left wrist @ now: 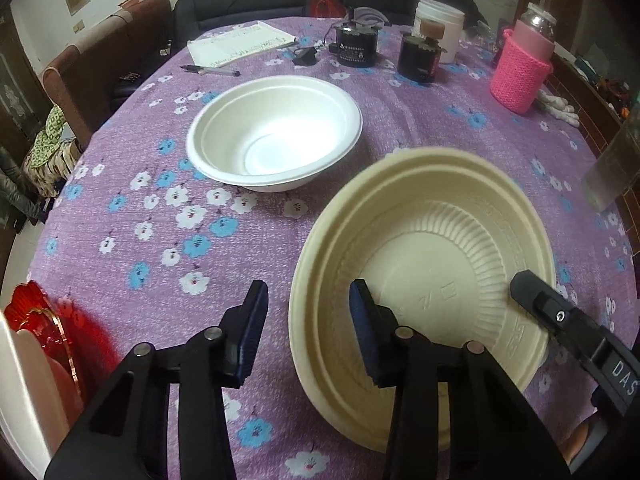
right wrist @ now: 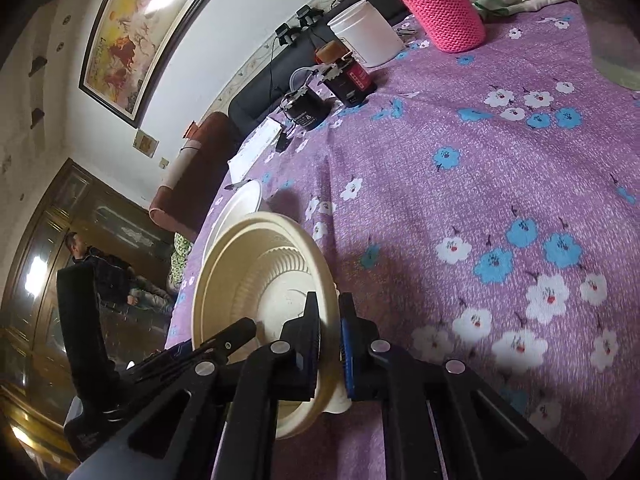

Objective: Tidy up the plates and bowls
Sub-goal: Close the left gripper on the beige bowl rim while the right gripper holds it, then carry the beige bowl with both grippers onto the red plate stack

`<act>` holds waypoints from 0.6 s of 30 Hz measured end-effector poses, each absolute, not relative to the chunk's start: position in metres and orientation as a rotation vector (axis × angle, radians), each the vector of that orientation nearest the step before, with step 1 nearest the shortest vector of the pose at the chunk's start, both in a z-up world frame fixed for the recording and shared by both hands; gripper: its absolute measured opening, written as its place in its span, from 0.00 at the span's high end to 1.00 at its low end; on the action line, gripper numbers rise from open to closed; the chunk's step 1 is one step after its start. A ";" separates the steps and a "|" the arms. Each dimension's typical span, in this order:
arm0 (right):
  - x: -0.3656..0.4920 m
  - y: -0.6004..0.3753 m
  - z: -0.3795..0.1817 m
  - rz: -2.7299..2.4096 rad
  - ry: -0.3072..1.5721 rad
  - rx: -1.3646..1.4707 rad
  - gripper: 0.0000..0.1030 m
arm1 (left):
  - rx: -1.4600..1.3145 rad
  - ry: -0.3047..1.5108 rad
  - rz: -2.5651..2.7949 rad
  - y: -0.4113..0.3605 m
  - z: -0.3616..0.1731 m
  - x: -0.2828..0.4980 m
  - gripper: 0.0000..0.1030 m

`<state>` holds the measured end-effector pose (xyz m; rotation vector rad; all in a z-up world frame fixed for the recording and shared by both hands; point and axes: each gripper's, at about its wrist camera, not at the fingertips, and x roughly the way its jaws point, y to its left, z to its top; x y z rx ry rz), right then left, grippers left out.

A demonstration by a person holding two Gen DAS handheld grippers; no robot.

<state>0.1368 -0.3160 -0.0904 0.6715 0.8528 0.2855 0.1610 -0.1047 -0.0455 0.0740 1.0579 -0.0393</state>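
Note:
A cream ribbed bowl [left wrist: 424, 248] sits low over the purple flowered tablecloth at the front right. My right gripper [right wrist: 329, 336] is shut on the cream bowl's [right wrist: 260, 280] rim, one finger inside and one outside; one of its fingers [left wrist: 536, 300] shows over the bowl's right rim in the left wrist view. My left gripper [left wrist: 308, 320] is open, its jaws astride the bowl's near-left rim without touching. A white bowl [left wrist: 276, 132] stands upright farther back and also shows behind the cream bowl in the right wrist view [right wrist: 240, 208].
At the back of the table stand a pink knitted bottle sleeve [left wrist: 520, 76], a white tub [left wrist: 440, 28], two dark jars [left wrist: 356, 46], a notepad [left wrist: 240, 42] and a pen [left wrist: 210, 70]. A red object [left wrist: 40, 324] lies at the front left edge. A person [right wrist: 86, 260] sits beyond the table.

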 end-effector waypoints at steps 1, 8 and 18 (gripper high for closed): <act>0.135 -0.315 -0.090 0.288 0.852 0.671 0.91 | 0.070 1.053 -0.040 -0.103 -0.042 0.158 0.61; 0.120 -0.303 -0.081 0.296 0.849 0.664 0.91 | 0.059 1.025 -0.033 -0.091 -0.025 0.141 0.61; 0.093 -0.271 -0.046 0.337 0.806 0.622 0.92 | 0.018 0.966 -0.036 -0.060 0.005 0.112 0.61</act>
